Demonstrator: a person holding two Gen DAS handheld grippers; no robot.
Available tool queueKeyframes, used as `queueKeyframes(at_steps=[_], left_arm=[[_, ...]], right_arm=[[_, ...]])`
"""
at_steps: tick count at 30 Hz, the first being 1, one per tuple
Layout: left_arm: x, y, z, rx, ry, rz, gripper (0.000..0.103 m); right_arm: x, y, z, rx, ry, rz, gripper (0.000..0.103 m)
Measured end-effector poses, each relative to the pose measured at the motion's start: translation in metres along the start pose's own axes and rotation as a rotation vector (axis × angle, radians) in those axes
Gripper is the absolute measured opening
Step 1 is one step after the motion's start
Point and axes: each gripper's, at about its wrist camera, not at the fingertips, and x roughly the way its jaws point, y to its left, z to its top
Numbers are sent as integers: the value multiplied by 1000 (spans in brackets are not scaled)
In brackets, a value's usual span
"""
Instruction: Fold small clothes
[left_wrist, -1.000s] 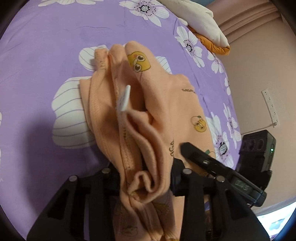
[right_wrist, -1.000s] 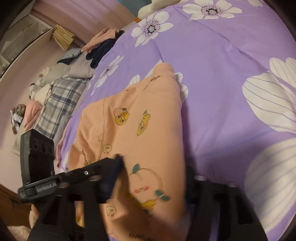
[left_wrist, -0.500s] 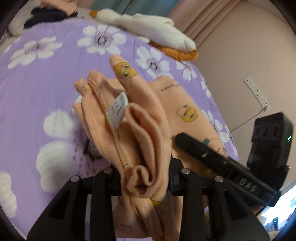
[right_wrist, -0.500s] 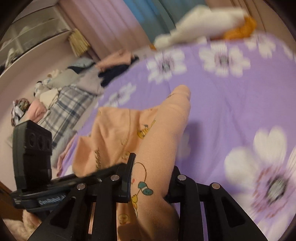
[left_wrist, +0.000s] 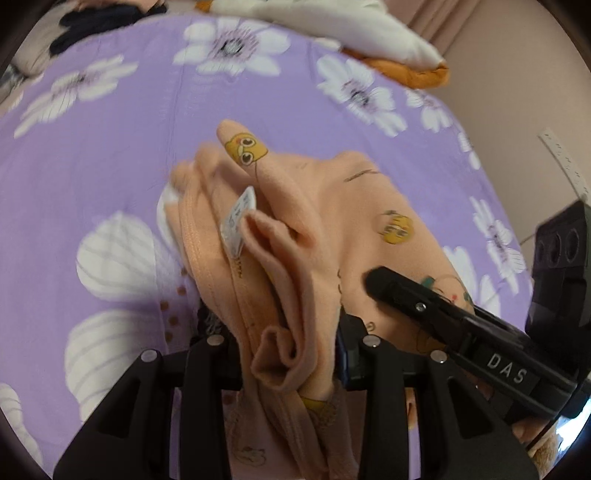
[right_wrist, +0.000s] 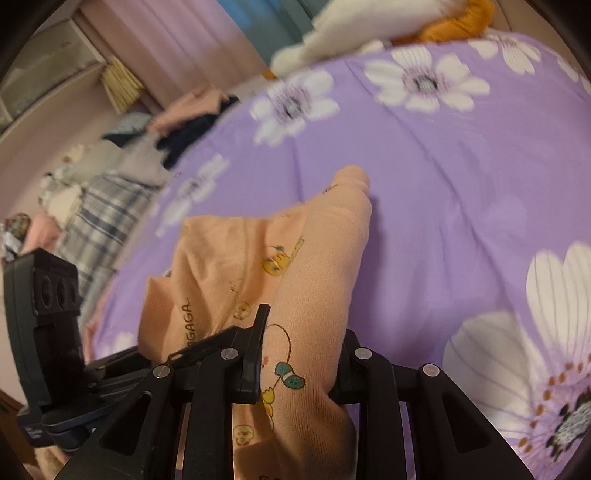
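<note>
Both the left gripper (left_wrist: 291, 354) and right gripper (right_wrist: 299, 365) pinch bunched folds of the peach cartoon-print cotton garment (left_wrist: 332, 229) narrowly between their fingers.

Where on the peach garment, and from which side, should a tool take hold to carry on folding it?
Grip the peach garment at its near bunched edge, coming in from the near side, one tool per corner. The left tool is clamped on the gathered seam folds and the right tool on the printed edge, leaving the far end hanging over the purple sheet.
</note>
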Motion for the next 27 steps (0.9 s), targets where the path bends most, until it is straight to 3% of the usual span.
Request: queueKeyframes(at_steps=[2,5,8,10,12,14,15,21,27], left_arm=[[2,5,-4,-22,1,-3,41],[-3,9,-5,-56,3,-15,46],[-15,8,-7,-60,-6,34,67],[-32,5,-7,-41,-41,59,74],[-52,1,-8,-27,-83,78,88],[-71,-2,-8,-19,-127,95,99],[-86,-5,-10,-9,-163,103,103],[-138,-22,-29,19,-268,117,103],[-152,-28,-55,7,-260,98,103]], right_arm=[[5,-7,-8,20,21,-41,28],[4,-16,-11,61,27,-36,32],[-3,-14,-8,63,30,-87,44],[-16,-8,-7,33,11,-141,46],[-32,-2,-5,4,-19,-183,55],[-49,1,-3,-11,-64,-208,74],[-62,4,-2,-15,-98,-215,76],[-122,23,-8,-38,-250,-226,88],[-134,37,-23,-77,-284,-302,89]])
